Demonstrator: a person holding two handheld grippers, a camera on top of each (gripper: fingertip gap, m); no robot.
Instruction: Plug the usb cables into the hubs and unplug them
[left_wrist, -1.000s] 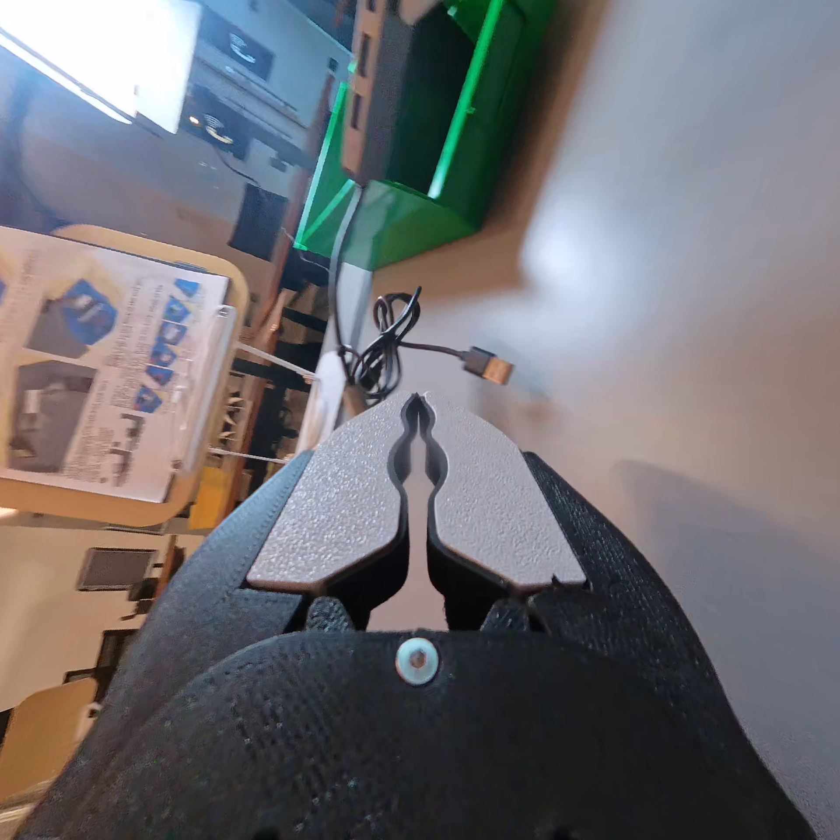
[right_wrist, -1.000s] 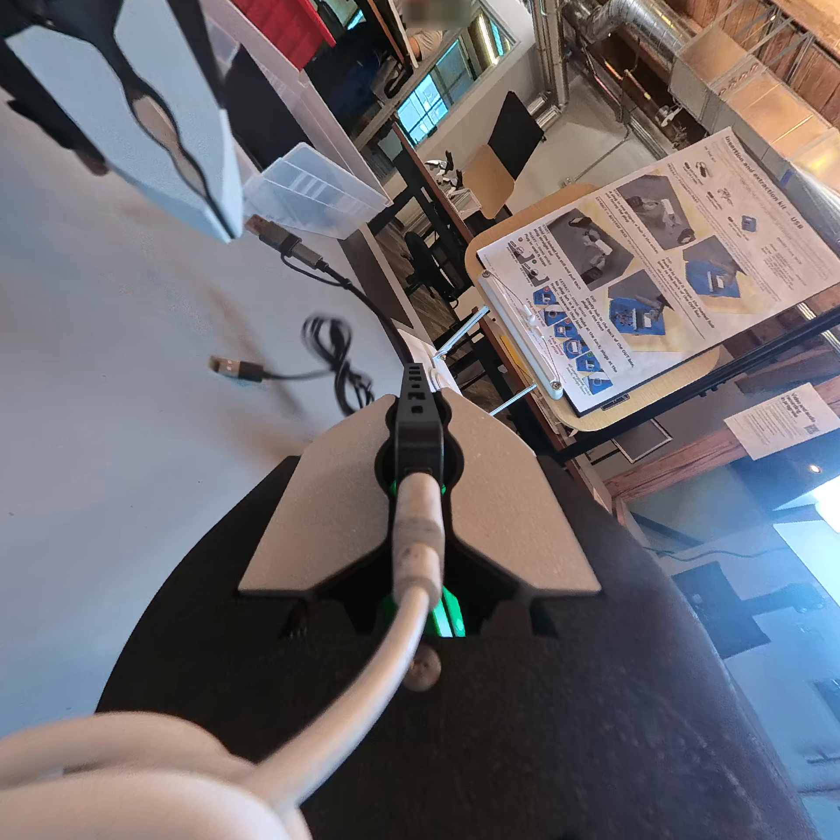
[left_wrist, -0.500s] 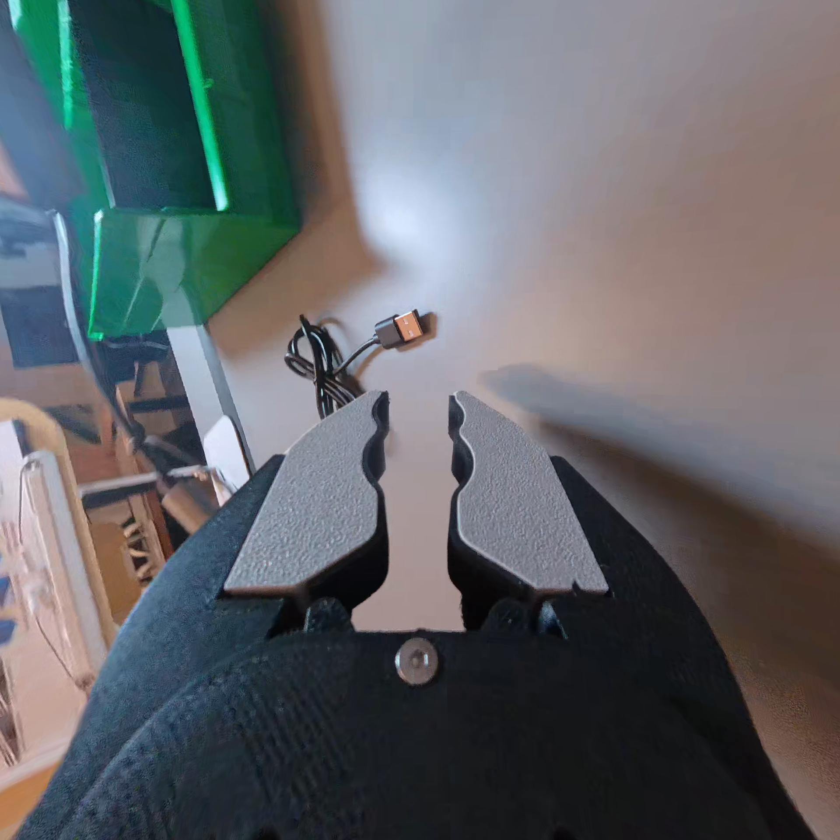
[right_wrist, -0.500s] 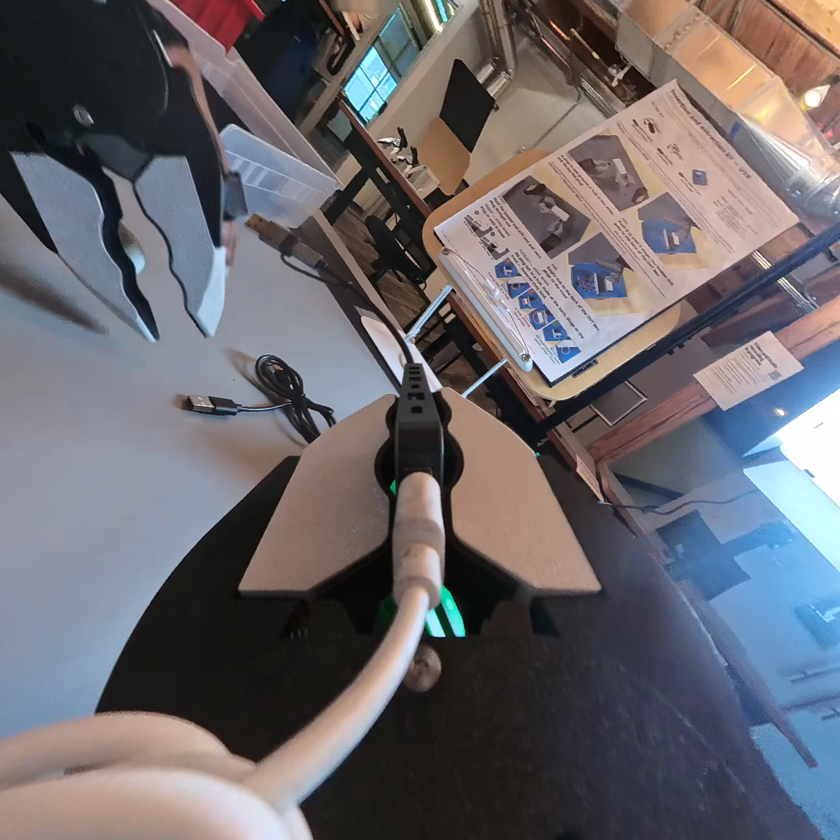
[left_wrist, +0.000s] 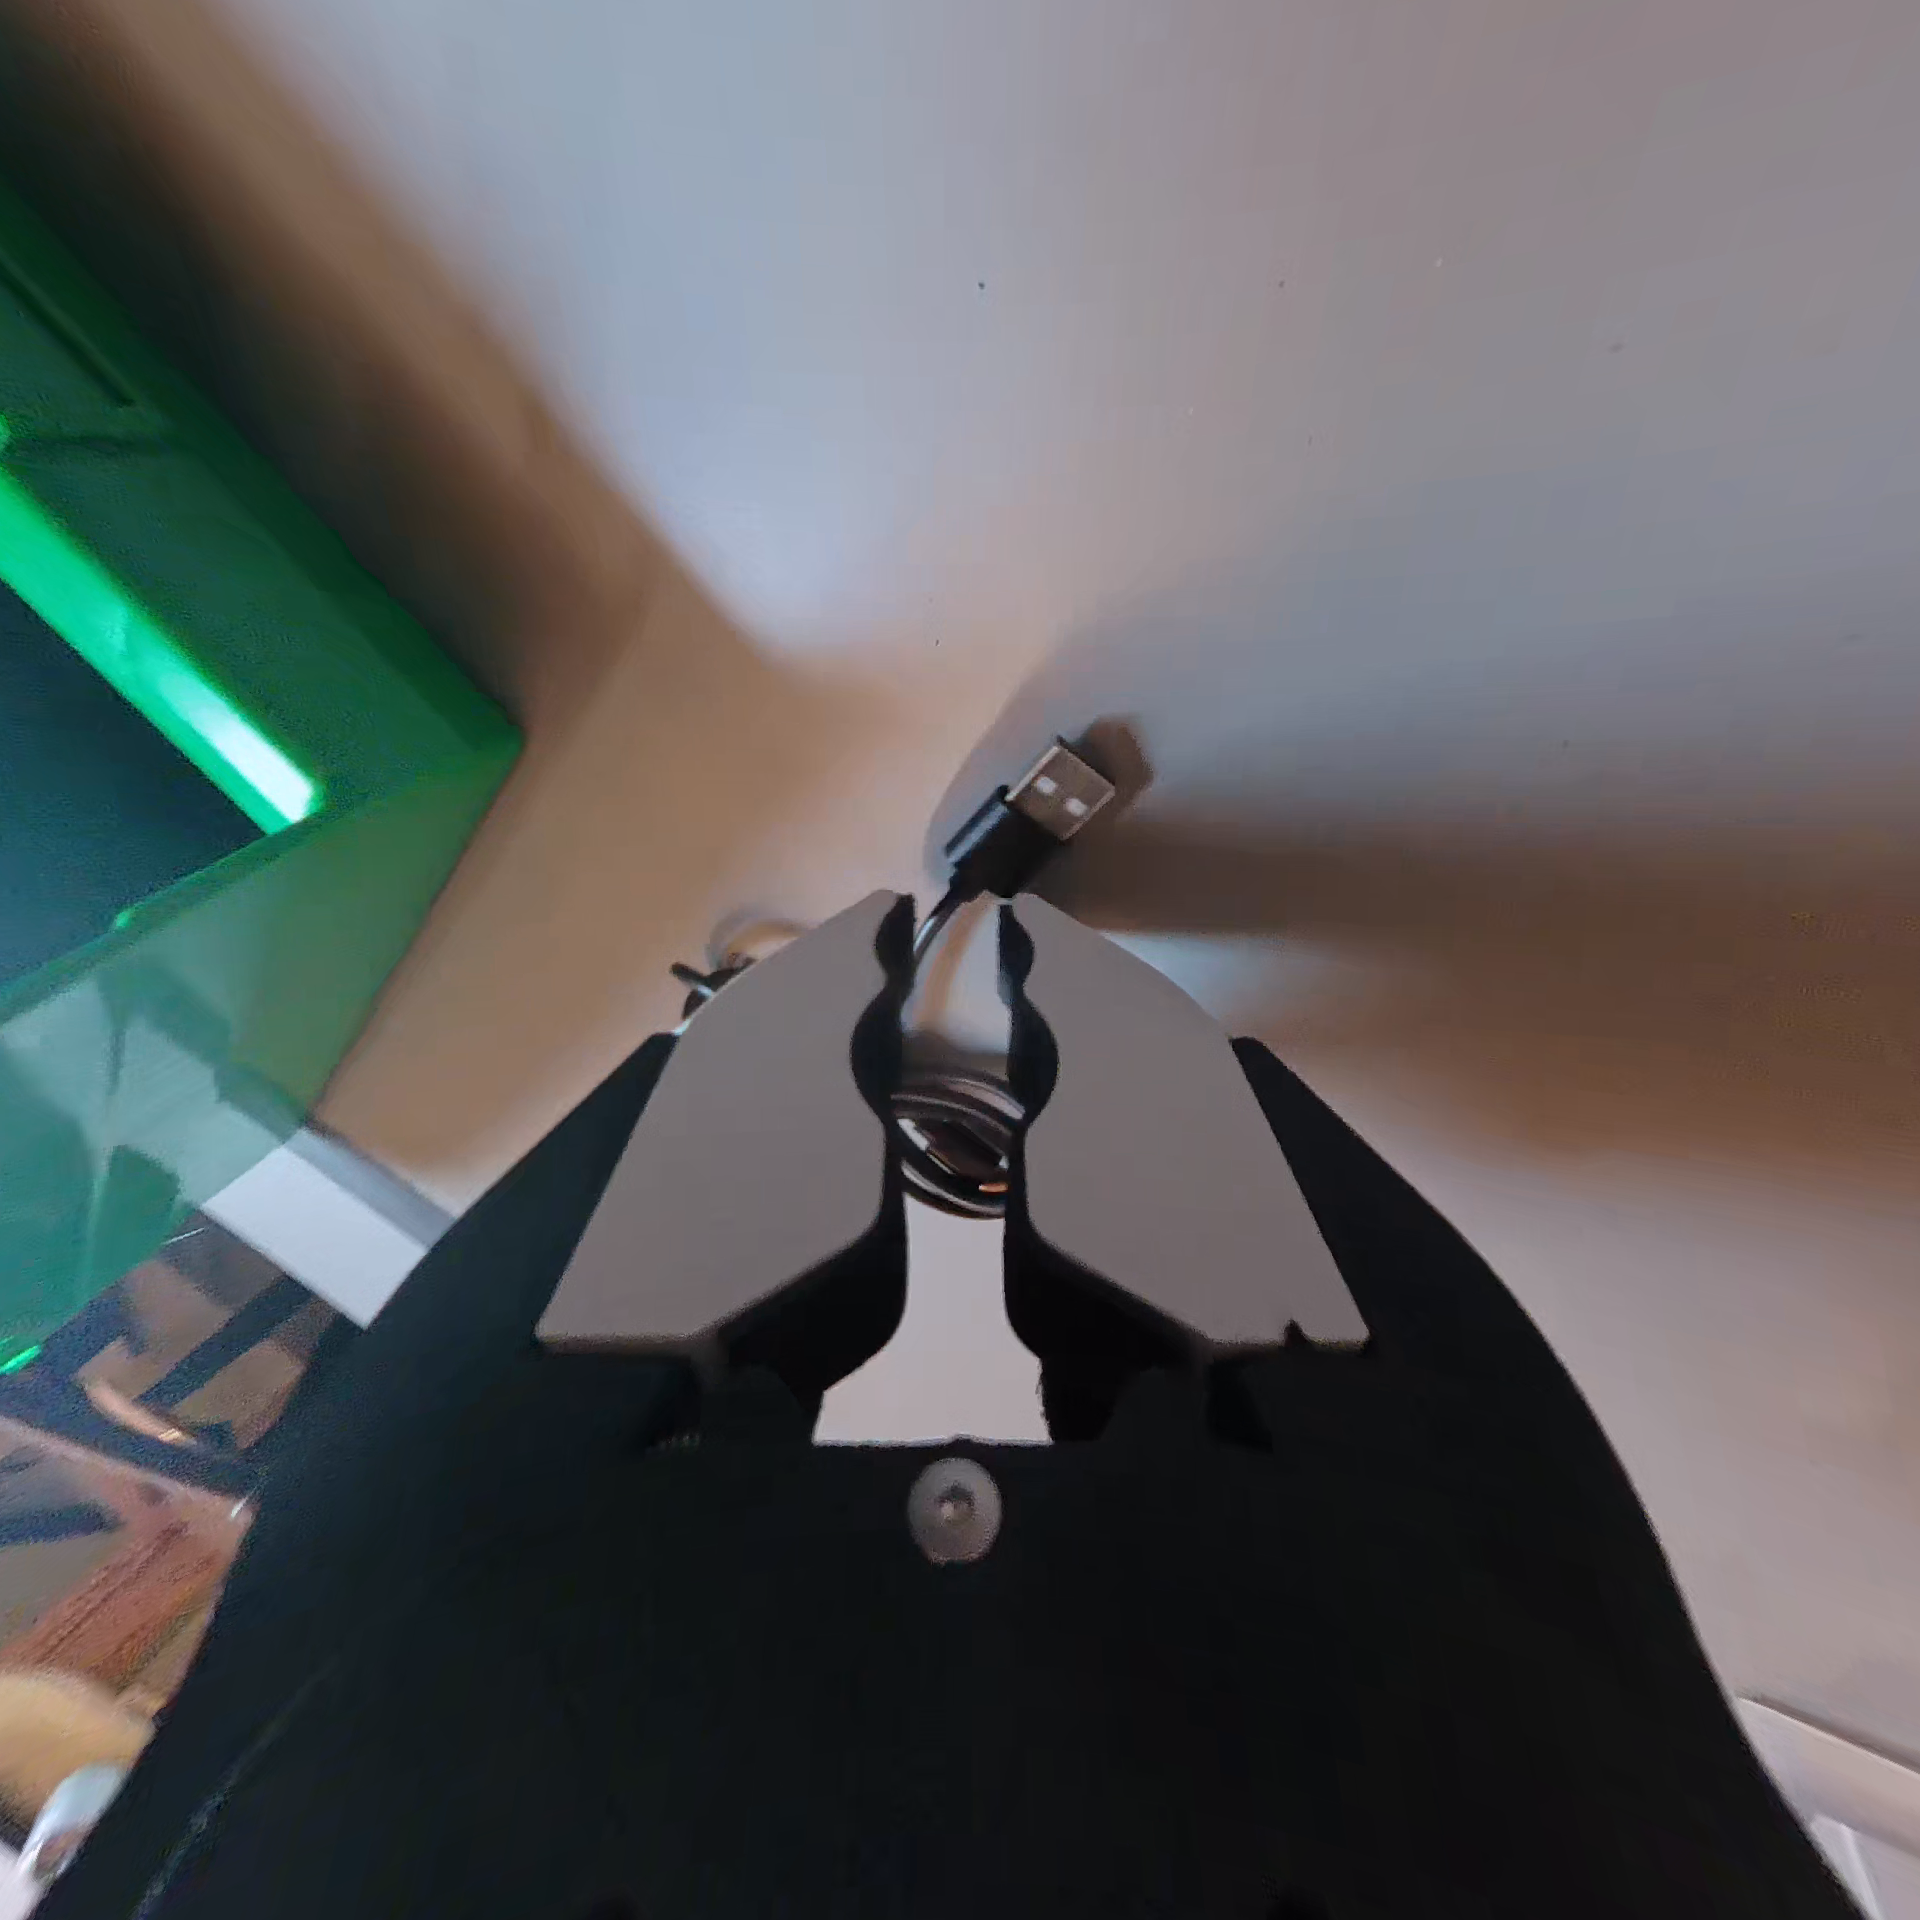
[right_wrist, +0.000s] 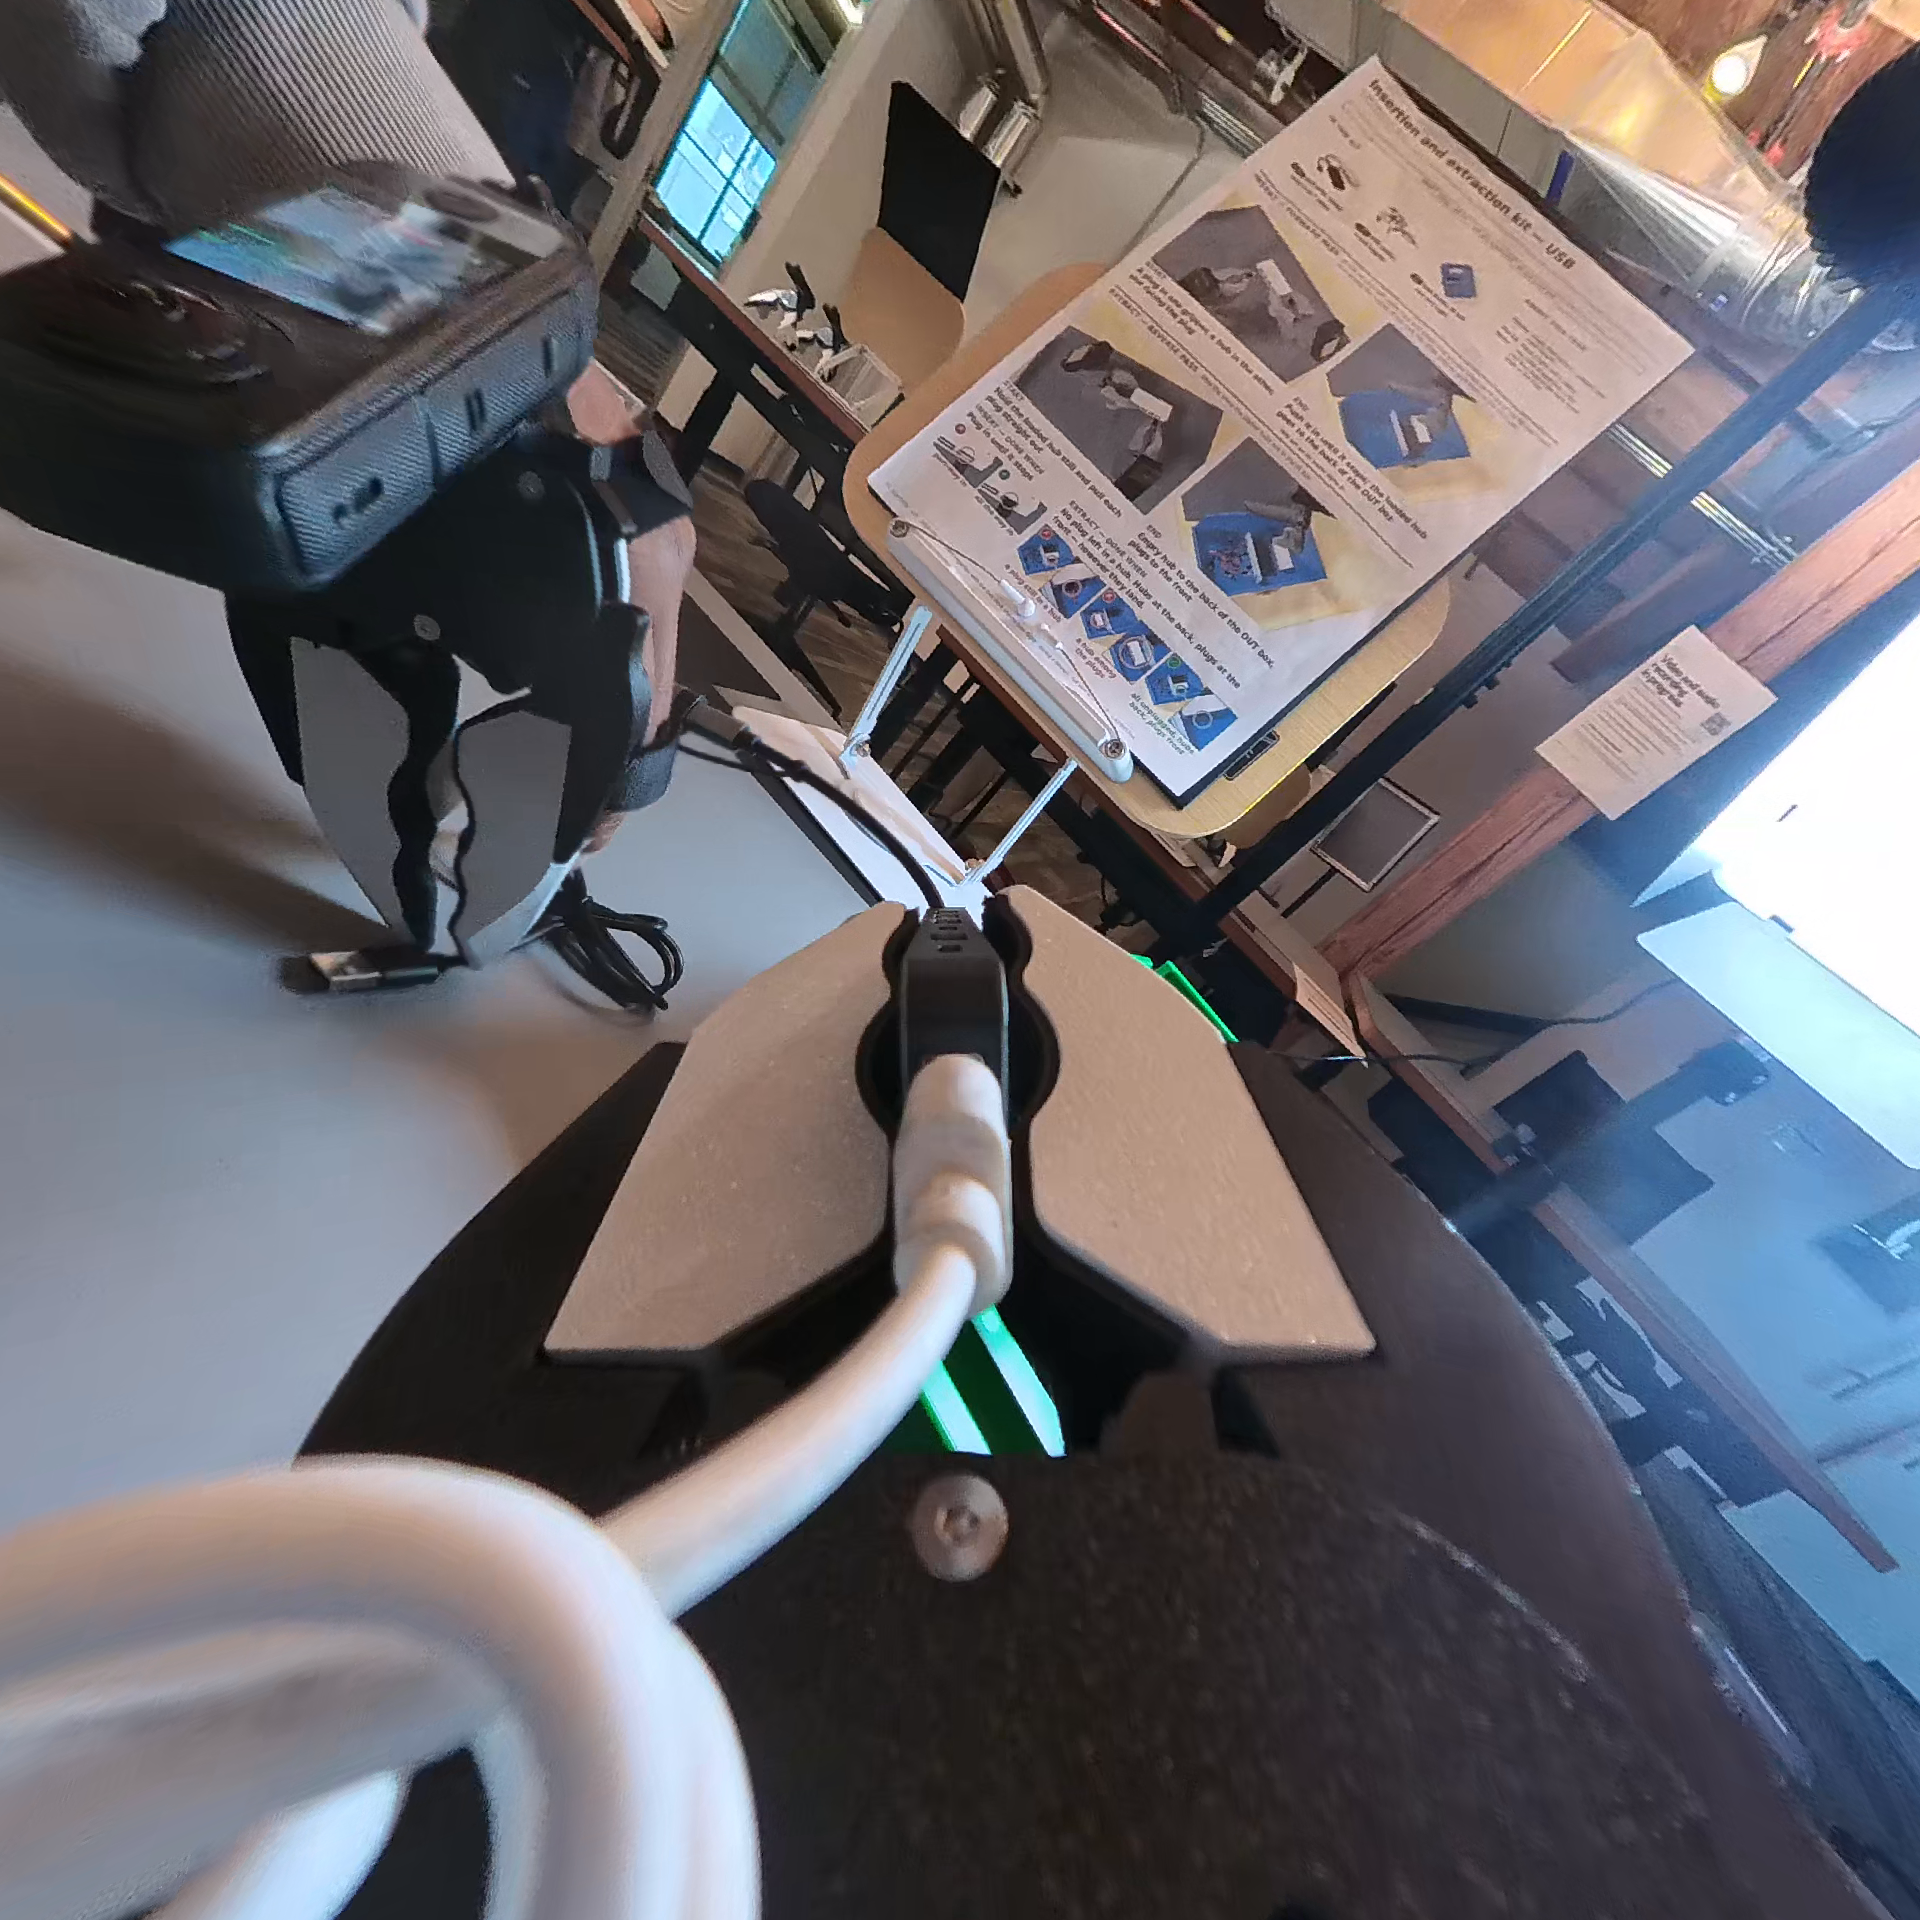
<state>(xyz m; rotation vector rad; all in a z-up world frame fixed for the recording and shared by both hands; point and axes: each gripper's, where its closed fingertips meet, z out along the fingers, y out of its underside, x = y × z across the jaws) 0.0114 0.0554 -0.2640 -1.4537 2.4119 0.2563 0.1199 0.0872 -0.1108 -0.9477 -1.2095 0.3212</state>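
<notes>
USB cable (left_wrist: 1023, 821), black, lies on the pale table (left_wrist: 1351, 364) at frame centre in the left wrist view, its metal plug pointing to the upper right and its coiled length beneath the fingers.

Step in hand: pickup of the loose cable for insertion, judged from the layout.

- Left gripper (left_wrist: 951, 920): jaws partly open, a narrow gap between the tips. The thin lead runs through that gap; nothing is clamped. In the right wrist view the gripper (right_wrist: 436, 914) stands near vertical at centre left, tips at the table just behind the plug (right_wrist: 358, 971).
- Right gripper (right_wrist: 945, 920): jaws closed on a black hub (right_wrist: 951, 987), held edge-on at frame centre with its white lead (right_wrist: 727, 1475) trailing to the lower left. The gripper is raised clear of the table and angled upward.
- Green bin (left_wrist: 239, 831): left edge of the left wrist view, apart from the cable.

Next move, as a judgement: shift the left tips forward onto the plug housing rather than the lead, close firmly, lift, then align the plug with a port on the hub. A grip on the lead alone would likely let the plug swing.
</notes>
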